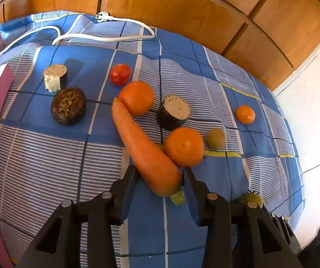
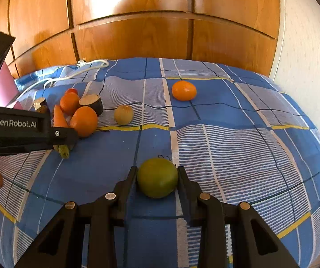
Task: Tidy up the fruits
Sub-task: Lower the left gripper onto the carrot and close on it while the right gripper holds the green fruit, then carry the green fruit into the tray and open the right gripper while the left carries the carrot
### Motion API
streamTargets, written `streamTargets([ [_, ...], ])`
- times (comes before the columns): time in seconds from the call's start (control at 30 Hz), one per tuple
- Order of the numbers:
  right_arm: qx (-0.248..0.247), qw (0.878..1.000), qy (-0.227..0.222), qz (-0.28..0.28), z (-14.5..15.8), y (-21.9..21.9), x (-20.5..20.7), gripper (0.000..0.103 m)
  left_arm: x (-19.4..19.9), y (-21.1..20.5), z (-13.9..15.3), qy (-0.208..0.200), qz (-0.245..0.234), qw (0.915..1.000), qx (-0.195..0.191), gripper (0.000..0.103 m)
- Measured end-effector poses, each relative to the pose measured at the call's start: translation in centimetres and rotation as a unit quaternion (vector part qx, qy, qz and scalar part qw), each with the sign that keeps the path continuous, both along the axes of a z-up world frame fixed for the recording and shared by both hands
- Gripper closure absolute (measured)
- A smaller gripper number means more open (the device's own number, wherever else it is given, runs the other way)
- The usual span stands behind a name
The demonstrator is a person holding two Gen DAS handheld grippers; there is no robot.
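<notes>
Bedding in a blue, white and yellow check, a sheet [image 1: 48, 156], covers the bed and carries everything; wooden cupboard doors [image 2: 137, 33] rise behind it, and a white power cable [image 1: 106, 36] snakes along its far edge.

The left gripper [image 1: 160, 174] reaches down over the thick end of a long carrot [image 1: 142, 143]. Its fingers [image 1: 127, 178] flank that end, the right one against the carrot by the green stub, the left one just beside it; whether both press I cannot tell. The carrot's tip touches one orange [image 1: 137, 98], and a second orange [image 1: 184, 146] lies against its side.

The right gripper [image 2: 157, 176] has its fingers [image 2: 131, 178] clamped on a green tomato [image 2: 157, 177] that rests on the sheet near the front.

Three dark-skinned eggplant pieces lie around: one [image 1: 174, 112] between the two oranges, one [image 1: 68, 106] cut side up on the left, one [image 1: 55, 77] behind it.

A kiwi [image 1: 215, 139] sits just right of the nearer orange, a small tangerine [image 1: 245, 114] farther right and well apart, and a red tomato [image 1: 120, 74] behind the farther orange.

No container shows in either view; all the produce lies loose.
</notes>
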State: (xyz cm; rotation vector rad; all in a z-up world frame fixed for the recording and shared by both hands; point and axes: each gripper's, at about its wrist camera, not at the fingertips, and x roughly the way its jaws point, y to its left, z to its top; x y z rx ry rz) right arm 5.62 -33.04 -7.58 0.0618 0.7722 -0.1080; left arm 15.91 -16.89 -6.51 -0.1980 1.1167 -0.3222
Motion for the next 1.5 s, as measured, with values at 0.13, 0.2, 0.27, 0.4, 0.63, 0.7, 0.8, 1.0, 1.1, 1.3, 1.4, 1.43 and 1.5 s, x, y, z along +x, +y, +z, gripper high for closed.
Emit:
streamTargets([
  [0.13,0.011,1.000,0.012,0.007,0.4,0.0,0.2,0.069,-1.2,1.3,0.2,-0.005,-0.008,0.9999,-0.008,0.066],
  [0.2,0.019,1.000,0.012,0.010,0.6,0.3,0.3,0.069,-1.9,1.8,0.3,-0.004,-0.018,0.9998,-0.010,0.066],
  [0.27,0.020,1.000,0.011,0.015,0.6,0.8,0.3,0.069,-2.4,2.2,0.3,-0.003,-0.026,0.9996,-0.011,0.066],
  [0.4,0.000,1.000,0.011,0.027,0.1,2.3,0.3,0.069,-2.4,2.6,0.1,0.004,-0.030,0.9994,-0.017,0.064],
  [0.63,-0.007,0.999,0.020,0.035,-0.1,2.3,0.5,0.068,-1.5,2.2,0.2,0.008,0.004,0.9998,-0.017,0.065],
  [0.7,0.000,0.999,0.020,0.032,-0.1,2.2,0.4,0.068,-1.9,2.4,0.3,0.001,0.003,0.9999,-0.011,0.068],
  [0.8,0.004,0.999,0.020,0.030,0.0,2.2,0.3,0.068,-3.2,2.9,0.4,-0.017,-0.004,0.9998,0.004,0.073],
  [1.0,0.005,1.000,0.011,0.024,0.0,2.5,-0.6,0.069,-6.0,3.7,0.8,-0.050,-0.030,0.9976,0.038,0.073],
  [1.1,0.002,1.000,0.012,0.027,0.1,2.9,-1.1,0.069,-7.0,4.0,0.8,-0.058,-0.036,0.9968,0.043,0.073],
  [1.3,0.023,0.998,0.019,0.048,0.5,4.4,-1.8,0.069,-9.1,5.2,1.7,-0.082,-0.043,0.9944,0.052,0.073],
  [1.4,0.038,0.997,0.018,0.061,1.0,5.4,-1.9,0.069,-10.1,5.9,2.5,-0.097,-0.046,0.9929,0.050,0.073],
  [1.43,0.043,0.997,0.017,0.064,1.2,5.7,-1.9,0.069,-10.3,6.1,2.7,-0.101,-0.046,0.9926,0.049,0.073],
  [1.5,0.051,0.996,0.013,0.072,1.7,6.4,-1.9,0.069,-10.7,6.6,3.2,-0.107,-0.045,0.9920,0.047,0.073],
])
